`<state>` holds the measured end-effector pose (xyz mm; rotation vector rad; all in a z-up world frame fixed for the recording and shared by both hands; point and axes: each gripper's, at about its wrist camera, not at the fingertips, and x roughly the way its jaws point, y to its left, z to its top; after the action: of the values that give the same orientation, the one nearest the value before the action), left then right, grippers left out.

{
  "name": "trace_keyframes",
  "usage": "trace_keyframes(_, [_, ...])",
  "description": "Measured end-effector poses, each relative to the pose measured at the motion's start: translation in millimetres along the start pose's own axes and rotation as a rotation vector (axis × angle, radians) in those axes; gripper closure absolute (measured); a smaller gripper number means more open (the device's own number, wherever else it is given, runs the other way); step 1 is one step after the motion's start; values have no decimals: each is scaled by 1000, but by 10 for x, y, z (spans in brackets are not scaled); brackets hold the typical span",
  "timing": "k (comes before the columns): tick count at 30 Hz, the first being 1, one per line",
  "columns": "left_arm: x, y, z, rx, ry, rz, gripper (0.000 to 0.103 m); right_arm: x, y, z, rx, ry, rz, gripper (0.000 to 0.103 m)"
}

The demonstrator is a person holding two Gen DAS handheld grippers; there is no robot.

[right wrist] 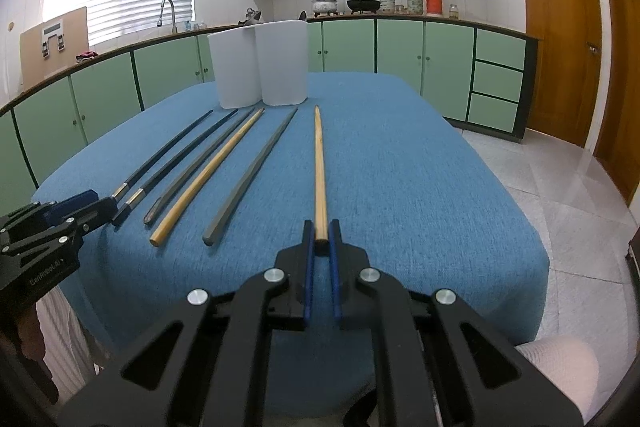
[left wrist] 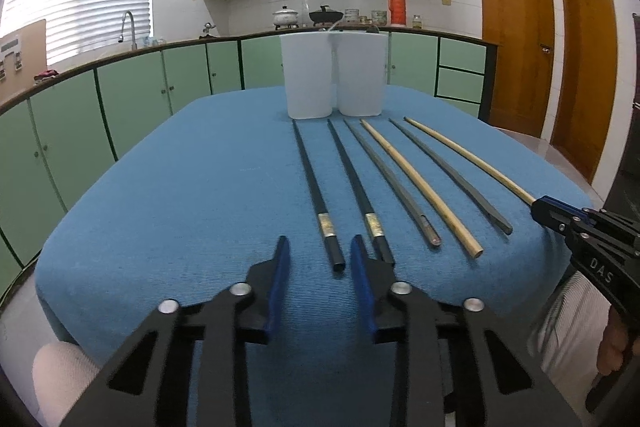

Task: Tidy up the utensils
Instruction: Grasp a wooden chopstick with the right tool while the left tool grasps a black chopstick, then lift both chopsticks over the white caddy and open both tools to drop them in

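Observation:
Six chopsticks lie side by side on the blue tablecloth (left wrist: 180, 187): two black ones with gold bands, two grey, two wooden. My left gripper (left wrist: 320, 247) is open at the near edge. The near end of the left black chopstick (left wrist: 316, 195) lies between its fingers, untouched. The second black chopstick (left wrist: 356, 187) runs behind the right finger. My right gripper (right wrist: 321, 227) is shut on the near end of the rightmost wooden chopstick (right wrist: 319, 167), which rests on the cloth. A white two-compartment holder (left wrist: 332, 75) stands upright at the chopsticks' far ends.
The table's near edge lies just under both grippers, with tiled floor (right wrist: 560, 187) to its right. Green kitchen cabinets (left wrist: 132, 99) and a counter with pots stand beyond the table. A person's striped sleeve (left wrist: 568, 327) shows behind the right gripper (left wrist: 560, 217).

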<state>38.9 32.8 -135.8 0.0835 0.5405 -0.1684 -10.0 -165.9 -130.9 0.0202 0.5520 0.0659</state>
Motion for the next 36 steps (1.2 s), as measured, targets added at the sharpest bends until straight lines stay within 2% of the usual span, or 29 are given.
trace_keyframes(2, [-1, -25, -2, 10, -3, 0, 86, 6, 3, 2, 1, -4, -4, 96])
trace_keyframes(3, [2, -30, 2, 11, -4, 2, 93, 7, 9, 0, -3, -7, -8, 96])
trace_keyframes(4, [3, -37, 4, 10, -3, 0, 95, 11, 15, -3, -7, -11, -12, 96])
trace_keyframes(13, [-40, -14, 23, -15, -6, 8, 96, 18, 40, 10, -3, -11, -14, 97])
trace_keyframes(19, [-162, 19, 96, -14, -44, 28, 96, -57, 23, 77, 11, -28, -12, 97])
trace_keyframes(27, [-472, 58, 378, -6, -153, 41, 97, -296, 11, 352, -25, -92, -18, 97])
trace_keyframes(36, [-768, 168, 888, -24, -277, 22, 97, -545, -96, 913, -20, -194, 37, 97])
